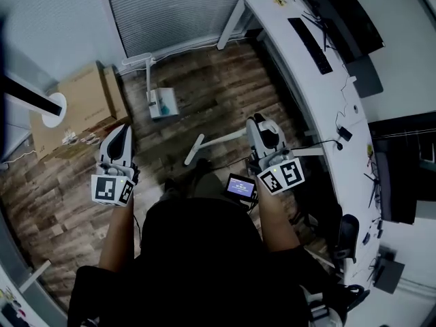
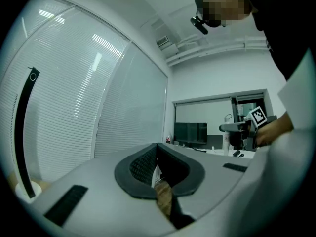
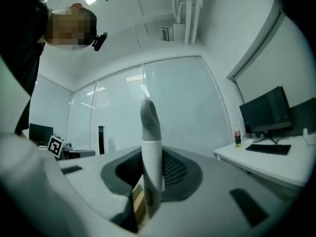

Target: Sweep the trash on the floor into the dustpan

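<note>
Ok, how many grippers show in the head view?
2. The left gripper hangs over the wood floor by the cardboard box, jaws shut and empty; the right gripper, beside the white desk, grips a white handle.

An office: long white desk [image 1: 319, 104] with monitors [image 1: 343, 13] and keyboard [image 1: 308, 43], slatted window blinds [image 1: 170, 5], wood-plank floor [image 1: 211, 90].

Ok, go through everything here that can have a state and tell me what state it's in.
left gripper: jaws shut, nothing between them
right gripper: jaws shut on the broom handle
broom handle: held, upright between the jaws
dustpan: standing on the floor, not held
monitor: screen dark
small screen: lit
blinds: lowered
</note>
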A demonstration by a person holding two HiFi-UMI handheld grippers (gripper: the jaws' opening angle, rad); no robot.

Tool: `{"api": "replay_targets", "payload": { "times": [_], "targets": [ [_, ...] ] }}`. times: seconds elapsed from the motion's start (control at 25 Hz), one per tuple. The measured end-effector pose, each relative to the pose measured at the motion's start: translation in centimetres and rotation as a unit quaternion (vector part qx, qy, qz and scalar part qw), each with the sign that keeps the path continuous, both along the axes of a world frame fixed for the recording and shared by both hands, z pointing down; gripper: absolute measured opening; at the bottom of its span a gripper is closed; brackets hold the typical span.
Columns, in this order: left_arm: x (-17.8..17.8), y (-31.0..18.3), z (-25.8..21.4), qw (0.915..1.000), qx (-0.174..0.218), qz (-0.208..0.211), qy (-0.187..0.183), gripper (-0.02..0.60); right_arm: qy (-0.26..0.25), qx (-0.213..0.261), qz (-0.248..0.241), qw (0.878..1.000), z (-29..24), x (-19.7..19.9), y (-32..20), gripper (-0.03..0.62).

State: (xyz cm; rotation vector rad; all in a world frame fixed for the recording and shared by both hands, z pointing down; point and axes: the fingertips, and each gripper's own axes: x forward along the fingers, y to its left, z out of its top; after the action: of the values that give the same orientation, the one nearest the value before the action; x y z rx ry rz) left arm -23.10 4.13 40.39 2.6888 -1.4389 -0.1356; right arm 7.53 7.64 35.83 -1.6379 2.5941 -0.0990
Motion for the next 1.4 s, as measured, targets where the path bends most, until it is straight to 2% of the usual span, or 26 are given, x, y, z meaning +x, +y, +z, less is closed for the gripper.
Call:
{"api": "replay_targets", "payload": {
  "times": [0.16,0.44,0.72,1.0,1.4],
  "targets": [
    [1.6,0.9,-0.4,0.9999,0.002,0.013,0.004,-0.005,0.001,0.009,-0.03,1.0,-0.4,-0.2,1.4,0.08],
    [4.1,2.0,-1.8,1.0,0.003,0.006,0.006,-0.005,-0.009,0.006,-0.057,0.998,-0.1,0.9,2.3,0.08],
    [9.1,3.2,-2.2,0.9998,-0.008,0.019,0.005,-0.005,-0.008,0.01,-0.085,0.996,0.2,4.4,3.7,0.08],
    [12.3,4.5,-1.2,0.9995,-0.012,0.026,-0.014,-0.005,-0.001,0.007,-0.05,0.999,1.2,8.4,3.9,0.081],
    [14.5,6.0,-0.8,0.999,-0.018,0.032,-0.026,-0.005,-0.009,-0.012,-0.016,1.0,2.8,12.5,4.3,0.081]
  ]
}}
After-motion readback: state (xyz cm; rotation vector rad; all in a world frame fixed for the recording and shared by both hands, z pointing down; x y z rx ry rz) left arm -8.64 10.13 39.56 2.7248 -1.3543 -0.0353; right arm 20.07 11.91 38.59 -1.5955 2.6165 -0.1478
